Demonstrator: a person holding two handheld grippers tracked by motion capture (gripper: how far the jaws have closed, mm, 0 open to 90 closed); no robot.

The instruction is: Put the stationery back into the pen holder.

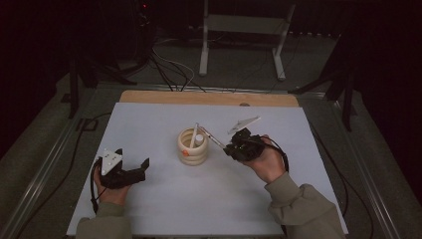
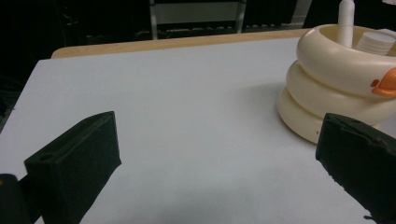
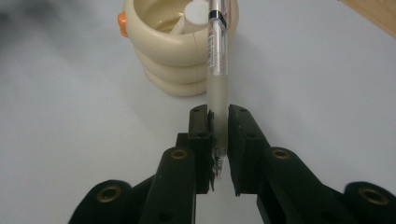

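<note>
Pen (image 3: 217, 70) is clamped by its grip end in the right tool (image 3: 218, 135), its far end over the rim of the duck-shaped holder (image 1: 193, 147) mid-surface. Held so low, it could pivot, strike the rim and tip the holder. Left tool (image 1: 130, 172) rests open near the surface's front-left corner.

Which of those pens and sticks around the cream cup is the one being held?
The clear pen with the frosted grip: the right gripper clamps it. The white stick and white tube simply stand inside the cup.
</note>
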